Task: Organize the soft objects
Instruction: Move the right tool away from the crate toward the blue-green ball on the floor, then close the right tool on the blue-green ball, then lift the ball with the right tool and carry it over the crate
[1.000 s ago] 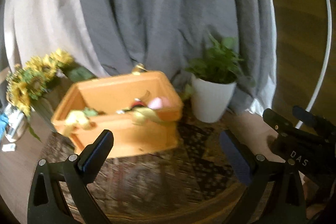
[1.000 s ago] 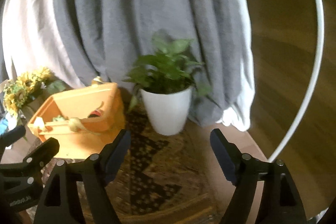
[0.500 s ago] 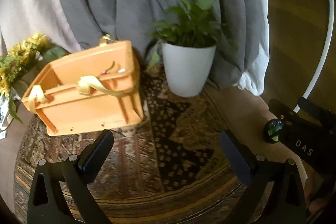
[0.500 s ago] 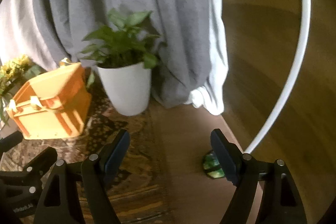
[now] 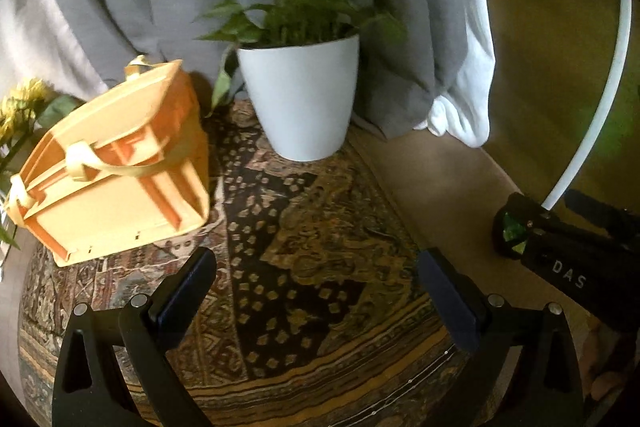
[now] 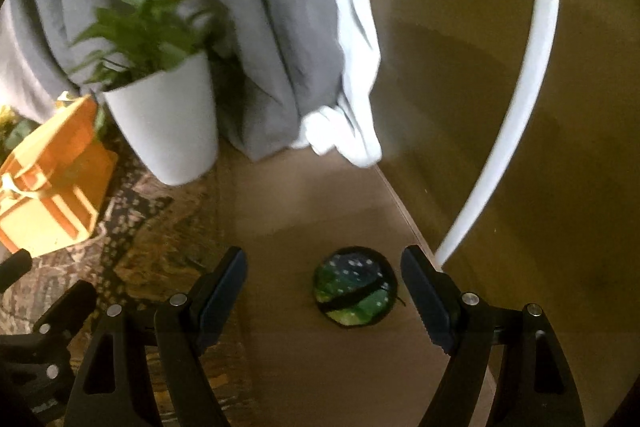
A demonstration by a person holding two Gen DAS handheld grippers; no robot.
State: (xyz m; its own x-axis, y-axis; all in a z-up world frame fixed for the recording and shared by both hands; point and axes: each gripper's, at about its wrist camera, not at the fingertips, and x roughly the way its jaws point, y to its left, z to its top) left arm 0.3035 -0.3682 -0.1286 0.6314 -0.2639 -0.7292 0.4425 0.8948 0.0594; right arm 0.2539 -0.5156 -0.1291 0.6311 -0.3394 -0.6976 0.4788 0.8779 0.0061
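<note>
The right gripper (image 6: 322,297) has swung from the orange basket (image 6: 52,183); a green round object (image 6: 354,287) now lies between its wide, empty jaws, likely next to be picked.

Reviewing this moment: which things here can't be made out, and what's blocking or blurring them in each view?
- Orange basket contents: both views show only its outer side.
- Round green object: right wrist view shows a dim, dark-banded disc, identity unclear; in the left wrist view the right tool covers most of it.
- Yellow flowers: cut off by the left edge of the left wrist view.
- Potted plant: motion-blurred in the right wrist view.
</note>
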